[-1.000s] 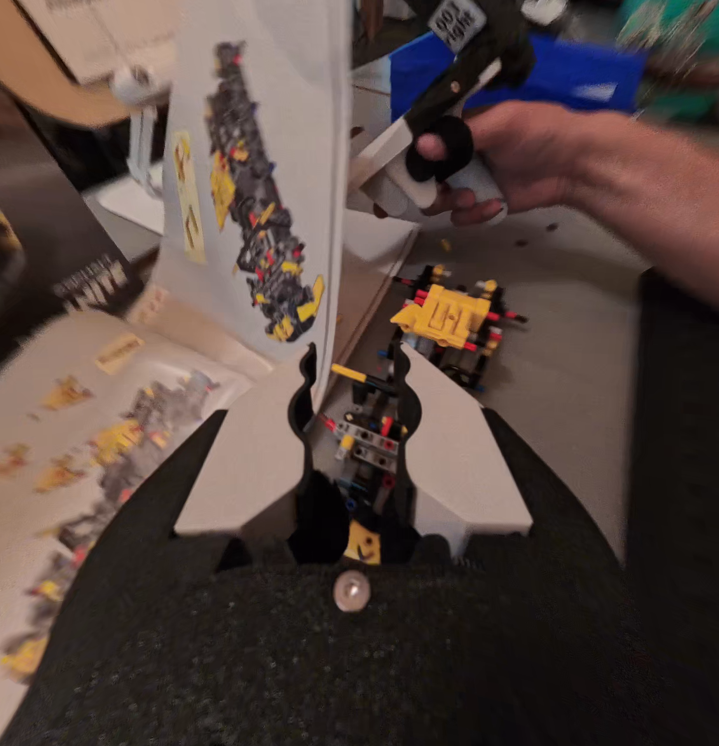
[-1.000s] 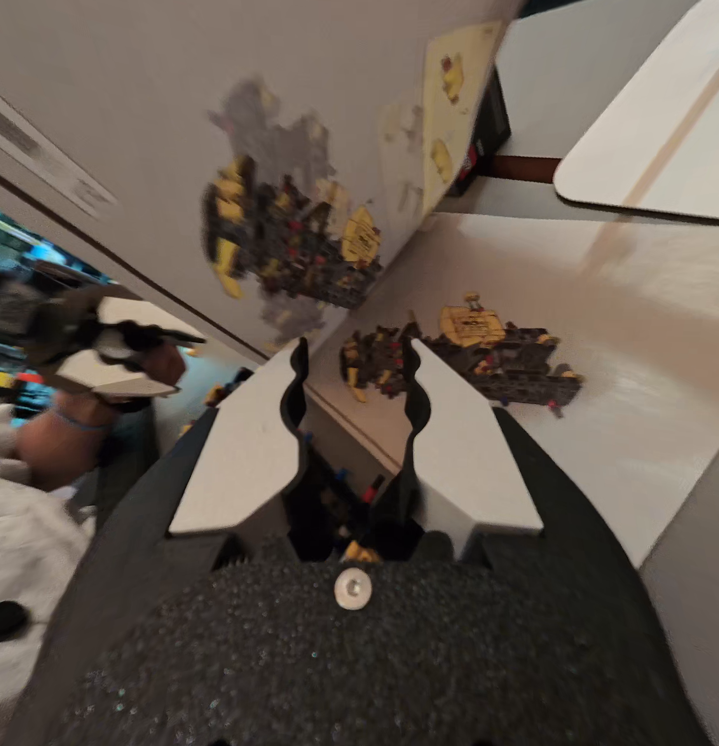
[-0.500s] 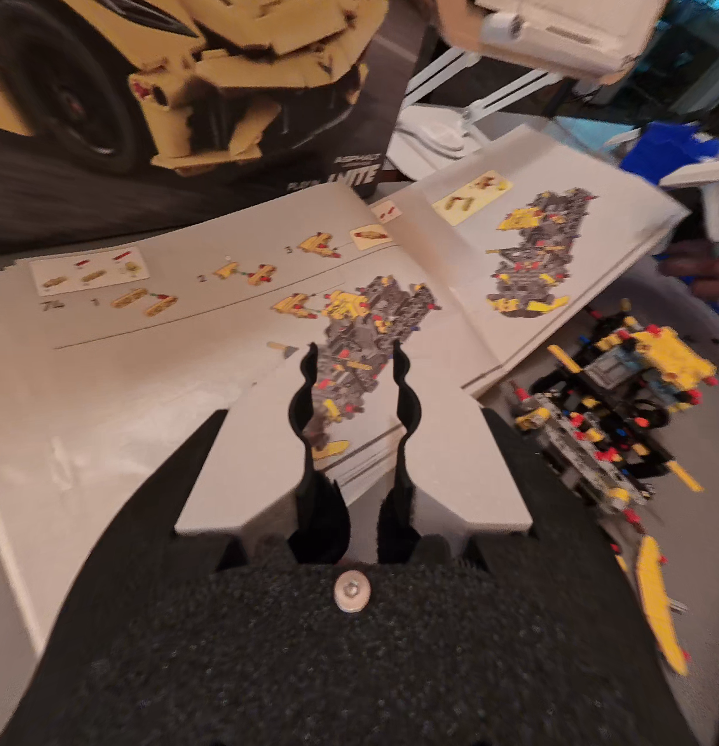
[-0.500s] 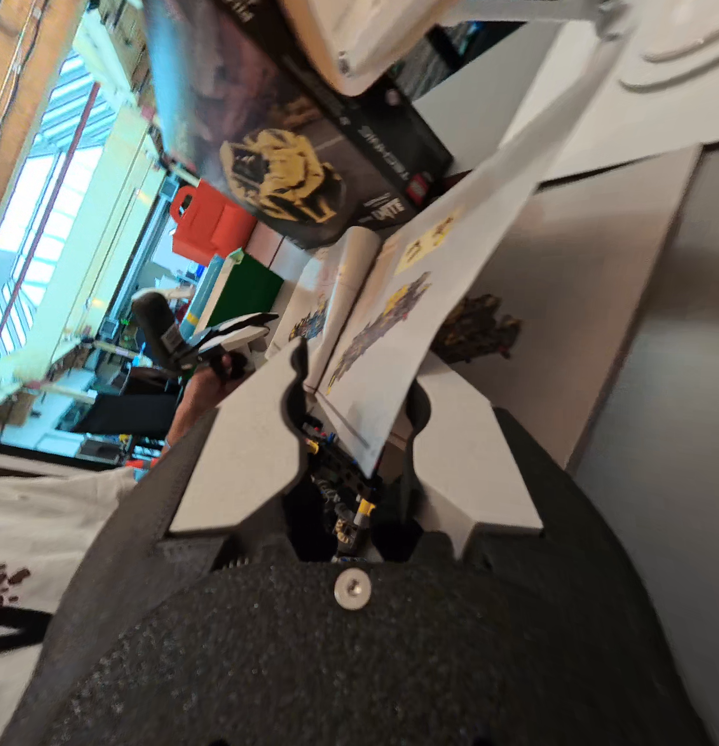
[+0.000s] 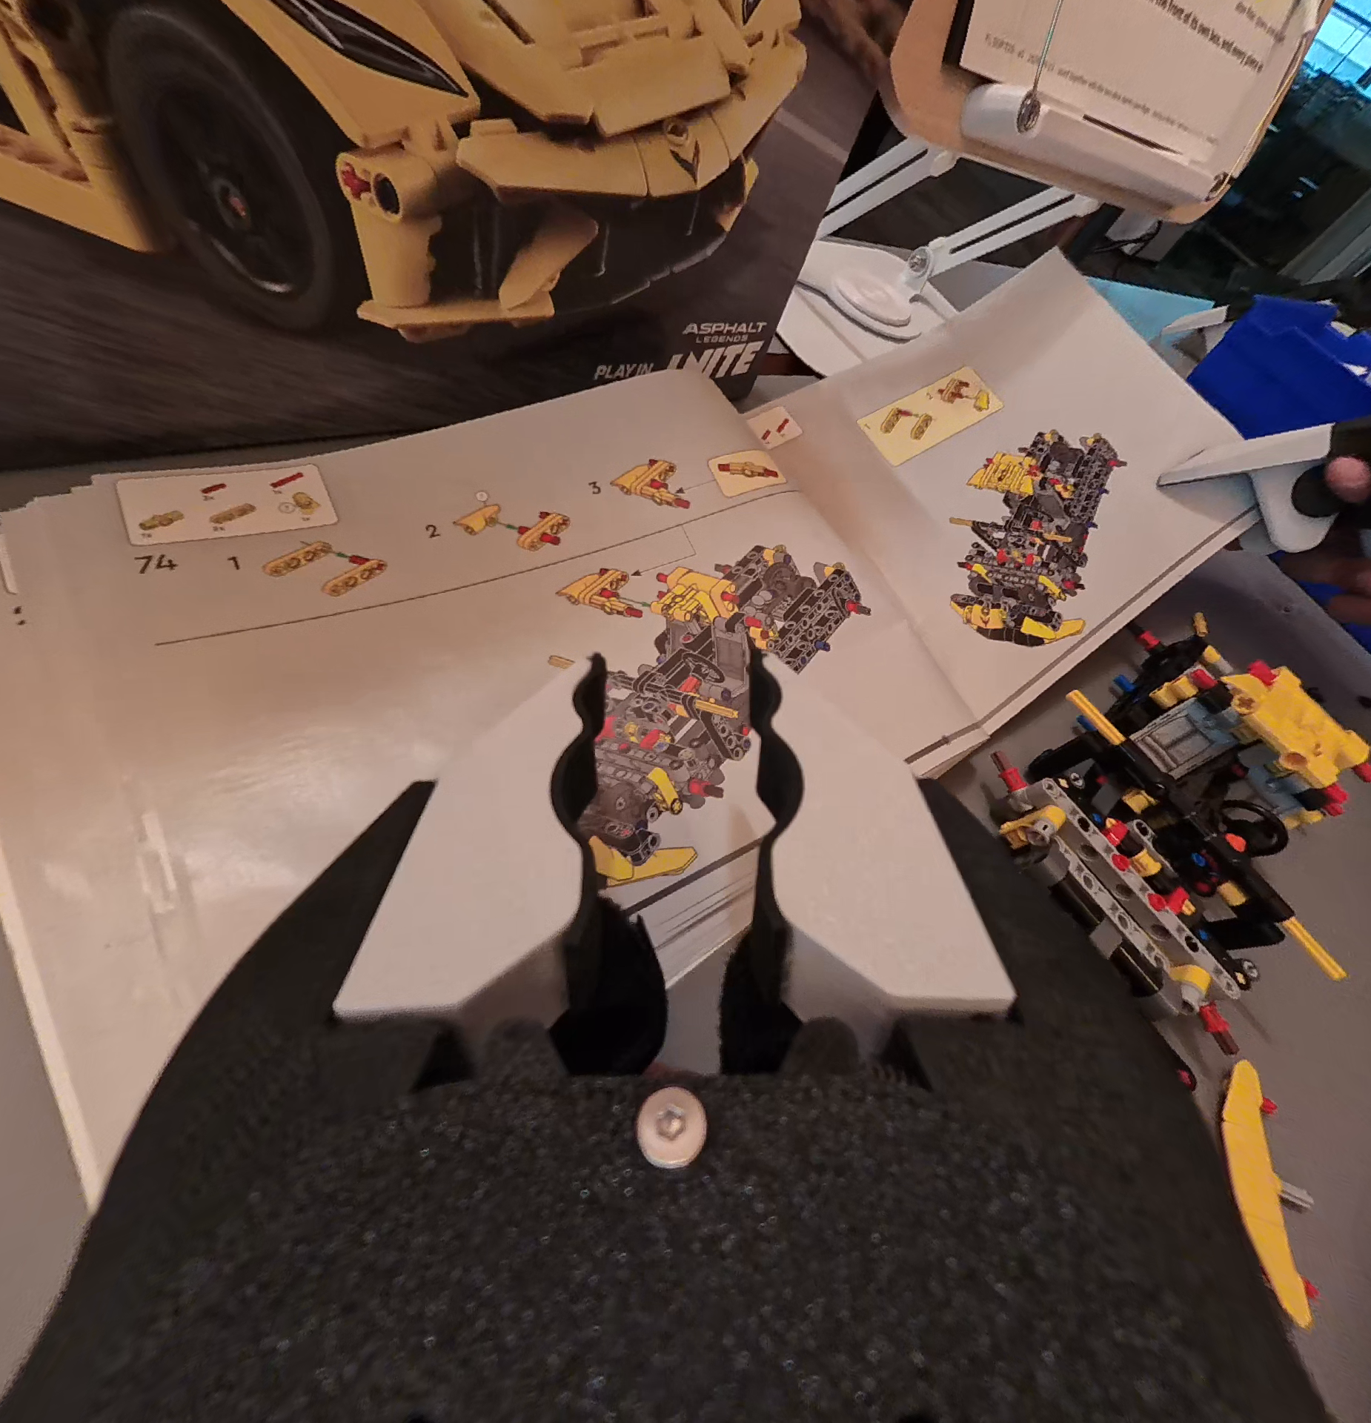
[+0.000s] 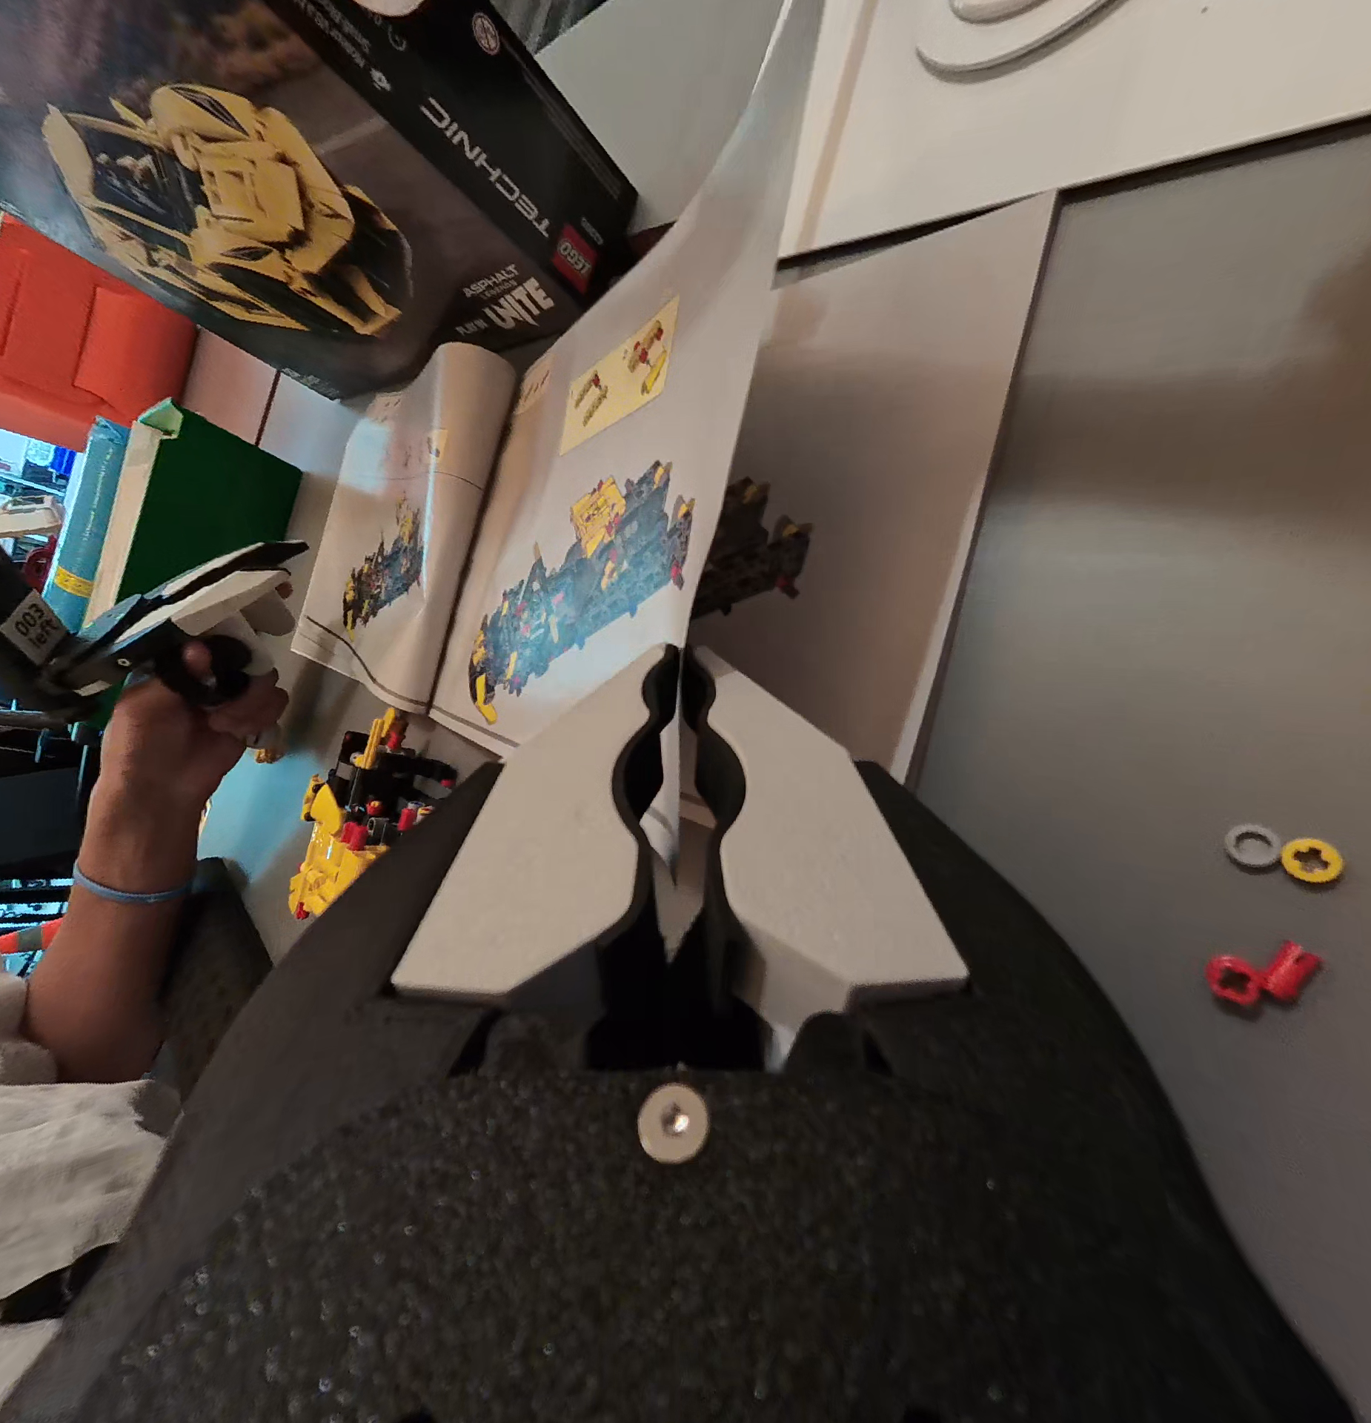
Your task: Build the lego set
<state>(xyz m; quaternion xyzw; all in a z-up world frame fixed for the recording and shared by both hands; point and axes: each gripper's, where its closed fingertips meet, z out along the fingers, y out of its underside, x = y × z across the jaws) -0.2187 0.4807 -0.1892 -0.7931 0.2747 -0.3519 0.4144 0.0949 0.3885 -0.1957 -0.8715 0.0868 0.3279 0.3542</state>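
Observation:
The open instruction booklet (image 5: 436, 616) lies on the table. My left gripper (image 5: 675, 662) hovers over its left page, open and empty. My right gripper (image 6: 680, 654) is shut on the edge of a booklet page (image 6: 628, 462) and holds it lifted off the stack. It also shows in the left wrist view (image 5: 1206, 477), at the right page's edge. The partly built black and yellow lego model (image 5: 1175, 808) sits to the right of the booklet and also shows in the right wrist view (image 6: 351, 808). The left gripper (image 6: 286, 566) shows in that view too, in a hand.
The lego set box (image 5: 359, 192) stands behind the booklet. A long yellow curved piece (image 5: 1260, 1201) lies near the model. A grey ring (image 6: 1250, 847), a yellow ring (image 6: 1312, 860) and red pieces (image 6: 1256, 979) lie on the grey table. A white lamp base (image 5: 867, 300) and a blue bin (image 5: 1283, 377) stand behind.
My left gripper swung from above the model to over the booklet's left page. My right gripper closed on the page, which came down from upright toward lying flat.

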